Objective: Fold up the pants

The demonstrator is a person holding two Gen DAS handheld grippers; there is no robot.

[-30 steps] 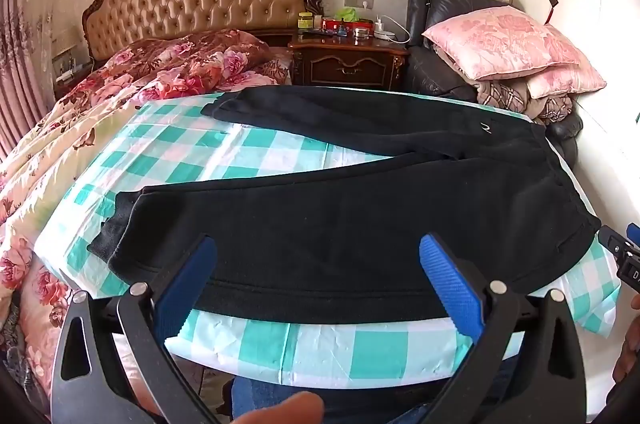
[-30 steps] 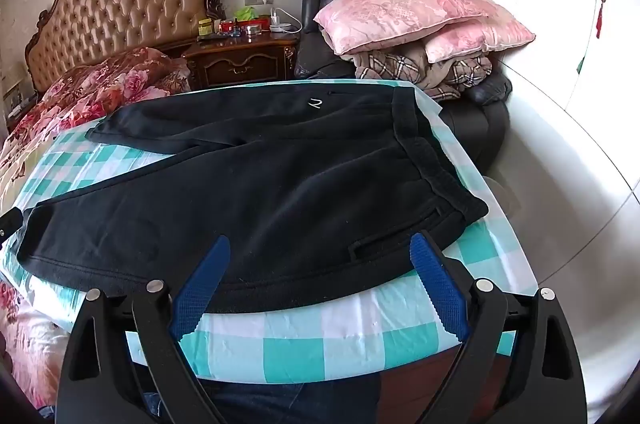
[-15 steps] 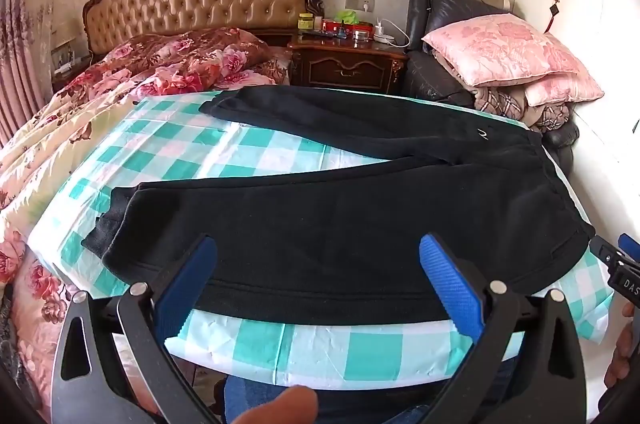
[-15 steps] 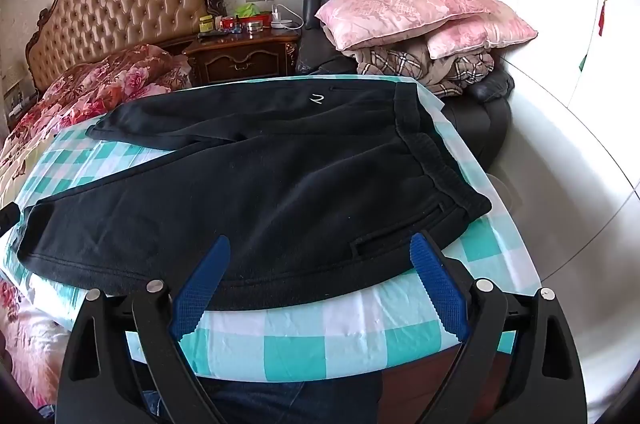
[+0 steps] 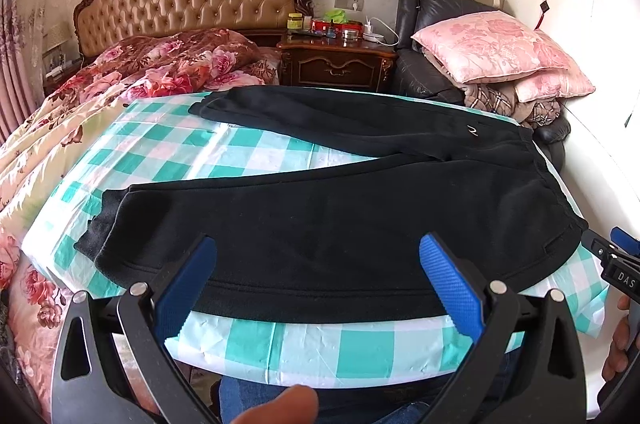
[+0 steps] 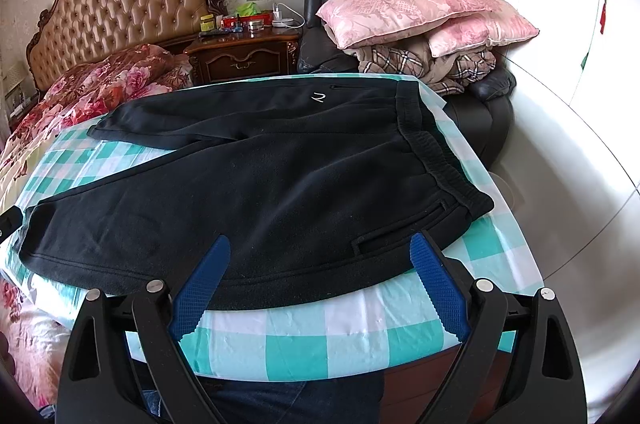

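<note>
Black pants [image 5: 340, 216] [image 6: 260, 191] lie spread flat on a table under a green-and-white checked cloth [image 5: 248, 151] [image 6: 360, 328], legs apart in a V toward the left, waistband at the right. My left gripper [image 5: 318, 280] is open, hovering at the table's near edge over the near leg's lower hem side. My right gripper [image 6: 318, 284] is open too, just before the near edge by the hip and pocket area. Neither touches the fabric. The right gripper's tip [image 5: 618, 256] shows at the far right of the left wrist view.
A bed with a floral quilt [image 5: 120, 83] lies left of the table. Behind stand a wooden nightstand [image 5: 336, 63] with small items and a black armchair with pink pillows [image 6: 408, 7]. White wardrobe doors [image 6: 540, 3] fill the right. The person's jeans [image 6: 260, 400] are below the table edge.
Both views have drifted slightly; the pants sit a little lower and farther left in the left wrist view. Both grippers stay open and the pants have not moved.
</note>
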